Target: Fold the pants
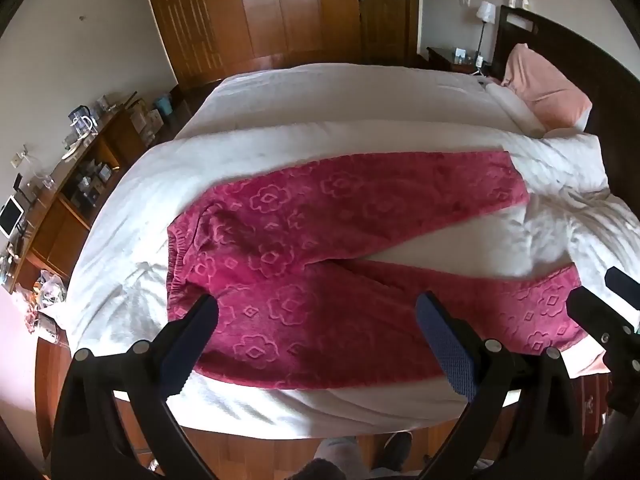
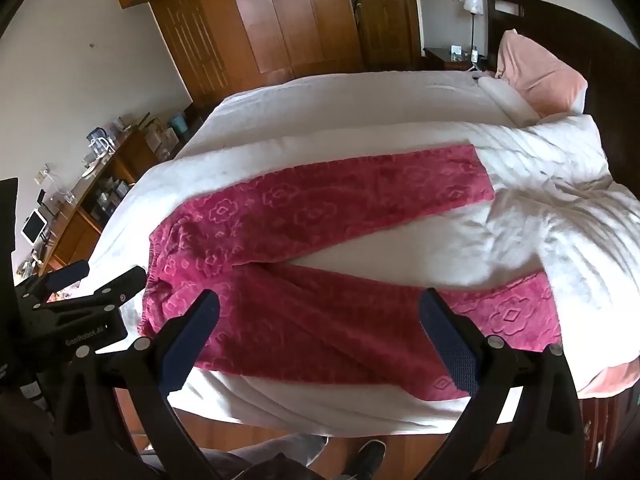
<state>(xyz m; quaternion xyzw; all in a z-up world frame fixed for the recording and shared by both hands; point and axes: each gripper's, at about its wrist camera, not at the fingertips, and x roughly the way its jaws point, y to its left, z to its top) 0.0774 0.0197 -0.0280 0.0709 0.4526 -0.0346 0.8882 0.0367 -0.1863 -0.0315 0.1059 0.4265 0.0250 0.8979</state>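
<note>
Magenta fleece pants with a flower pattern lie spread flat on a white bed, waistband to the left, both legs running to the right and apart. They also show in the right wrist view. My left gripper is open and empty, above the near leg close to the waistband. My right gripper is open and empty, above the near leg further right. The right gripper shows at the right edge of the left wrist view; the left gripper shows at the left of the right wrist view.
A pink pillow and rumpled white duvet lie at the head end, right. A cluttered wooden sideboard stands left, a wardrobe behind. The near bed edge drops to a wooden floor with the person's feet.
</note>
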